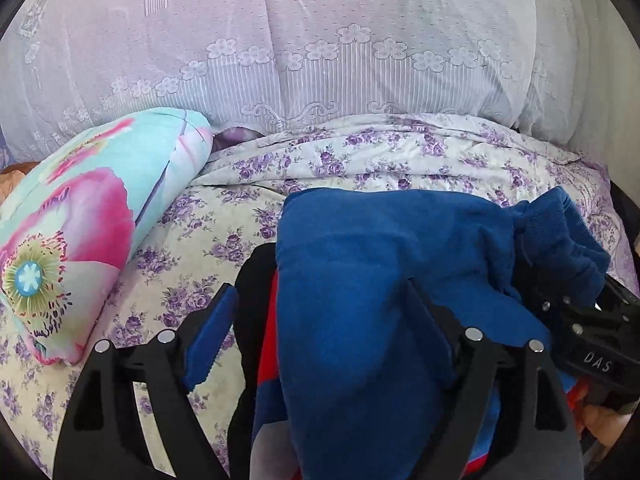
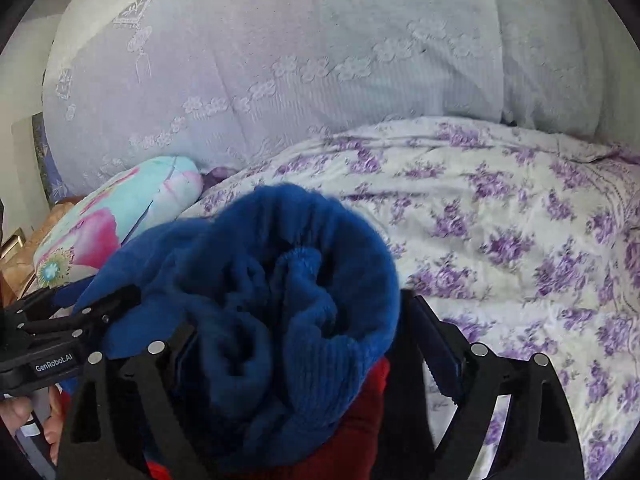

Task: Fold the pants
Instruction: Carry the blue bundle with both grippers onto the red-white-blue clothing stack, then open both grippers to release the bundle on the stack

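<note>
Blue fleece pants (image 1: pixel 376 264) with red and black parts lie bunched on a floral bedsheet (image 1: pixel 192 248). In the left wrist view my left gripper (image 1: pixel 320 320) is open, its jaws wide apart, with a fold of the blue fabric draped between them and over the right finger. In the right wrist view my right gripper (image 2: pixel 296 336) is also open, with the ribbed blue cuff end (image 2: pixel 280 280) piled between its jaws. Each gripper shows at the edge of the other's view, the right one (image 1: pixel 592 332) and the left one (image 2: pixel 60 332), close beside the pants.
A turquoise and pink flowered pillow (image 1: pixel 80 224) lies at the left on the bed. A lilac lace curtain (image 1: pixel 320 40) hangs behind the bed. The purple-flowered sheet (image 2: pixel 520 240) stretches out to the right.
</note>
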Tool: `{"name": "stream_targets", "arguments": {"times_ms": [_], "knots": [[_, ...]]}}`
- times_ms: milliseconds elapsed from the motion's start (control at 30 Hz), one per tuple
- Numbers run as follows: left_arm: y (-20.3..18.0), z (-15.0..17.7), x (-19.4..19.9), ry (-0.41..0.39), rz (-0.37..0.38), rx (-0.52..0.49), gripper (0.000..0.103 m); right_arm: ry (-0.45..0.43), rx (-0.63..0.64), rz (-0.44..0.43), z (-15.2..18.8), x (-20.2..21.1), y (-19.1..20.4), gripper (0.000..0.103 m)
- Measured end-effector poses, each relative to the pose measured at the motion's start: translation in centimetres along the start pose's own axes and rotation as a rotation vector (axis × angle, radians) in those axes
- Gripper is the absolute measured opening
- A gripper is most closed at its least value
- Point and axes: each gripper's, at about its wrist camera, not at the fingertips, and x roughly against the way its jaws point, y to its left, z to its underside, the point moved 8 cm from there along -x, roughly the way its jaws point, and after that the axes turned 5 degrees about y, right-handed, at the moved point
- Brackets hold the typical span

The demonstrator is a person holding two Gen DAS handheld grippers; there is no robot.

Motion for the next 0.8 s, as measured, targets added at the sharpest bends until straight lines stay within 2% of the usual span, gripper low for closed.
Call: {"name": "stream_targets", "arguments": {"times_ms": [67,167,333,367,467,500,567,800], "knots": [[-0.3,-0.2,0.4,-0.021,-0.018,-0.024,0.082,-0.025,0.018,0.023,-0.2,0.7,0.3,0.090],[-0.5,-0.3,1.3,-0.029,-0.035,-0.034,0.082,-0.013,0.031,0.035,-0.7,1.6,0.5,0.091],[-0.5,-0.4,3.5,-0.064,-0.060,-0.056,0.081,-0.161,0.022,0.072,-2.8,7.0,0.0,0.091],[-0.5,-0.3,3.7,-0.064,-0.064,-0.060,0.081,-0.165,0.020,0.095,-2.9,7.4,-0.3,0.091],[-0.5,-0.1,4.3,-0.061,-0.070,-0.056,0.081,-0.058,0.026,0.136,-2.2,5.8,-1.3,0.093],[-0.6,0.0,4.4,-0.058,-0.068,-0.056,0.081,-0.033,0.004,0.118,-1.9,5.4,-1.7,0.095],[-0.6,0.2,4.9,-0.056,-0.075,-0.063,0.081,-0.038,-0.035,0.091,-2.0,6.1,-2.0,0.095],[-0.5,0.9,8.4,-0.083,-0.072,-0.064,0.081,-0.130,-0.047,0.043,-1.1,11.8,-0.4,0.096]]}}
